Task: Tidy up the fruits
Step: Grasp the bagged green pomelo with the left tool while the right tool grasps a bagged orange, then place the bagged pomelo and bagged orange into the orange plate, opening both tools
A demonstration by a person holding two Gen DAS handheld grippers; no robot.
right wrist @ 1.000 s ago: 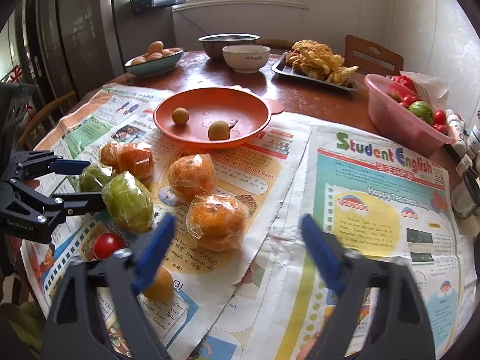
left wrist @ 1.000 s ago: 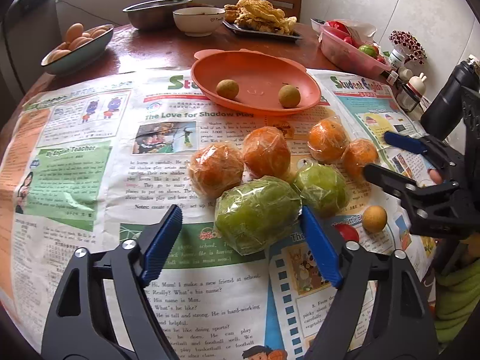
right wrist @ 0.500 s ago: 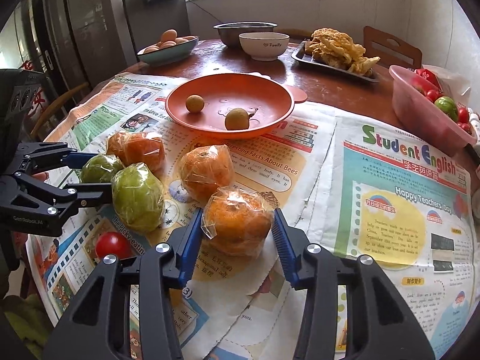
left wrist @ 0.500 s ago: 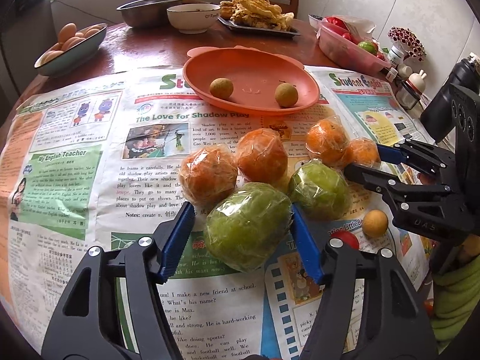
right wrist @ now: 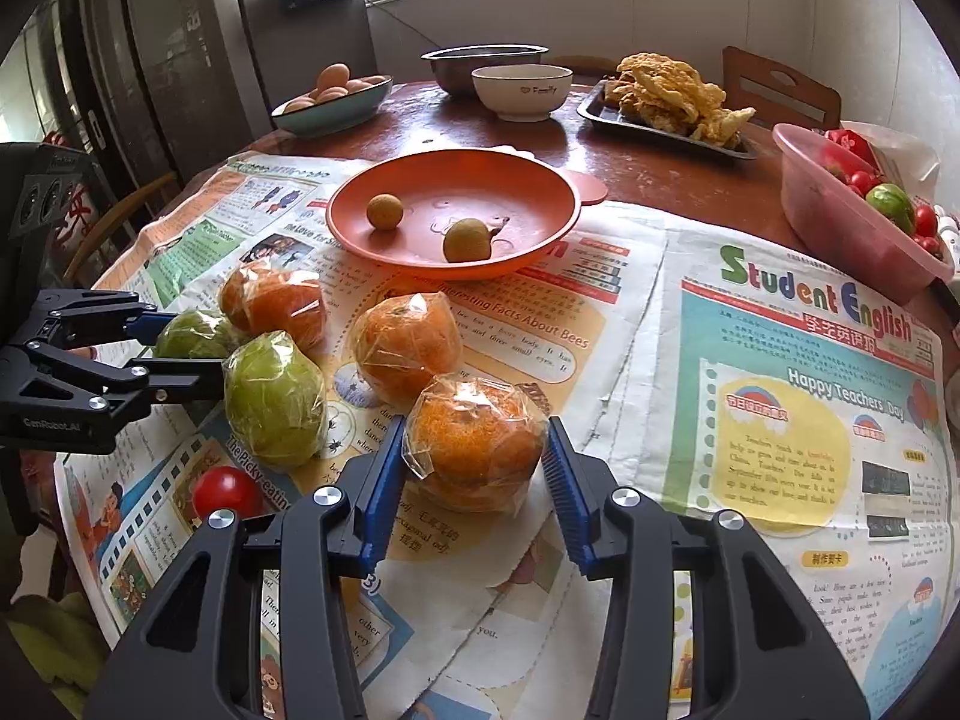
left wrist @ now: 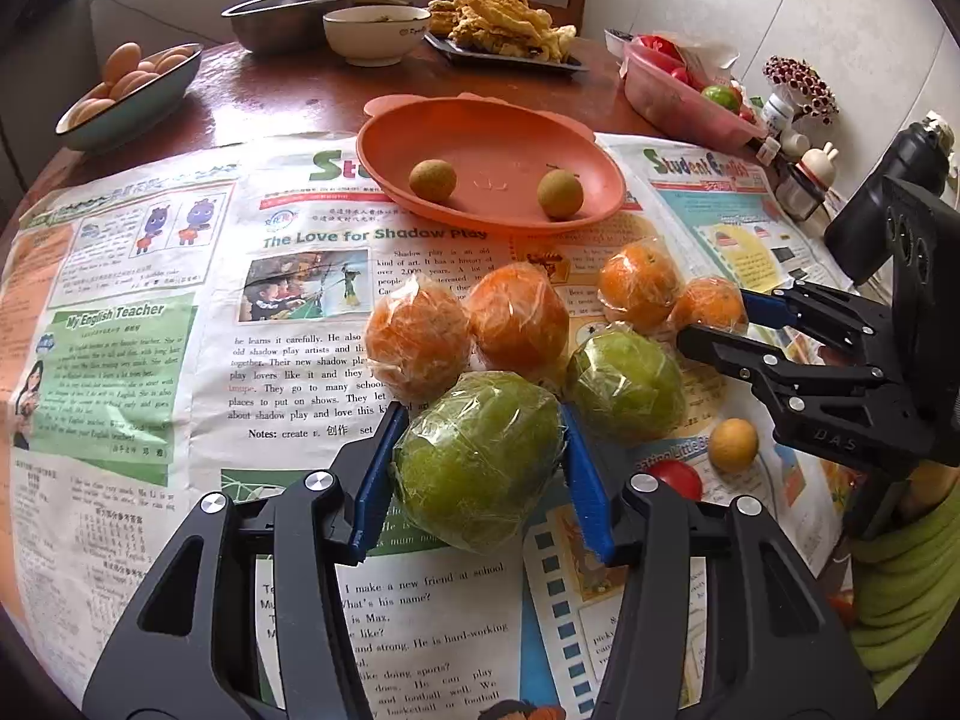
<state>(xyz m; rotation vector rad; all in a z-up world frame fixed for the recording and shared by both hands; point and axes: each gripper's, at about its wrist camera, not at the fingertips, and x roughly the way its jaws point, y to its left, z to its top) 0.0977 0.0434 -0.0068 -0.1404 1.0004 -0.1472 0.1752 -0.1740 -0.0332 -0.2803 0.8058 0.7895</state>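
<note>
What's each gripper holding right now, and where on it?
Left gripper has just closed on the wrapped green fruit, pads on its two sides. Right gripper grips the wrapped orange by its sides. Both rest on the newspaper.

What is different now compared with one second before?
Both grippers have just been closing: the left gripper onto the wrapped green fruit, the right gripper onto a wrapped orange. The other fruits and the orange plate stayed in place.
</note>
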